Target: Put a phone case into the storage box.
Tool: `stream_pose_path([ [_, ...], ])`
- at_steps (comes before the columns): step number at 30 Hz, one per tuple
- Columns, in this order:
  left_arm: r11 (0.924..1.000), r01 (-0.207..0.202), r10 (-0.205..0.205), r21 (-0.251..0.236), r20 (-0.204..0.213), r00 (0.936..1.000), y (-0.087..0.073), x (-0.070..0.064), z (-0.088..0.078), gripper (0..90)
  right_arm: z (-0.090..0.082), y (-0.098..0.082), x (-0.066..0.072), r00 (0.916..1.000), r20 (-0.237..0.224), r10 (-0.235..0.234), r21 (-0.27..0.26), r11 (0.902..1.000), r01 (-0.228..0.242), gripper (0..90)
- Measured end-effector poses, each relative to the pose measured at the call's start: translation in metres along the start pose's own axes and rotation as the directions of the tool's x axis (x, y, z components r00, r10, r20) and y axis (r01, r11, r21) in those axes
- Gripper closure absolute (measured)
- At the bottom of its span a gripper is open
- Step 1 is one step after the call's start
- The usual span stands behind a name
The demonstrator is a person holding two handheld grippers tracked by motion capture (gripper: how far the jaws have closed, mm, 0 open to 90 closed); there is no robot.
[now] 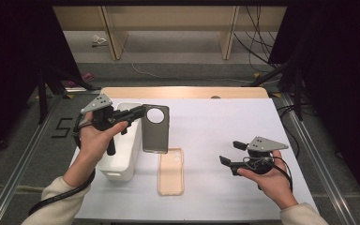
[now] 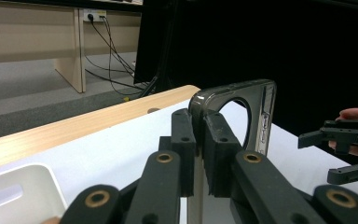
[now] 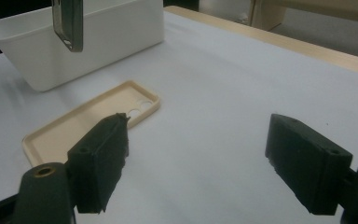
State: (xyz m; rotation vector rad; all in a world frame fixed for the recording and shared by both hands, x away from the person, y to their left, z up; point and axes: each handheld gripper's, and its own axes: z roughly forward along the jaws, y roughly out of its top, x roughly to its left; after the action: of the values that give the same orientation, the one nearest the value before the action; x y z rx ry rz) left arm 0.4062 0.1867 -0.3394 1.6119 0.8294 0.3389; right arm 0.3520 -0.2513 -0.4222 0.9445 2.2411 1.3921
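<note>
Grey phone case [image 1: 155,129] in left gripper [image 1: 138,112], lifted, long axis vertical, camera hole up.

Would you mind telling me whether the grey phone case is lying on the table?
No, lifted: the left gripper holds the grey phone case clear of the table.

White rectangular bin [image 1: 120,161]: on table [image 1: 225,122], below left gripper. Beige phone case [image 1: 171,171]: flat, hollow up, between grippers, beside bin
</note>
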Motion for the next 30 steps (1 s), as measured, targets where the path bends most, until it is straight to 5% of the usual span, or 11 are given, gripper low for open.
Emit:
stream_pose_path([
  [30,0.9997,0.003,-0.004,-0.024,-0.031,0.9995,0.015,0.028,-0.029,83.3,-0.002,-0.003,-0.002,0.9997,0.024,0.002,0.002,1.0,-0.002,21.4],
])
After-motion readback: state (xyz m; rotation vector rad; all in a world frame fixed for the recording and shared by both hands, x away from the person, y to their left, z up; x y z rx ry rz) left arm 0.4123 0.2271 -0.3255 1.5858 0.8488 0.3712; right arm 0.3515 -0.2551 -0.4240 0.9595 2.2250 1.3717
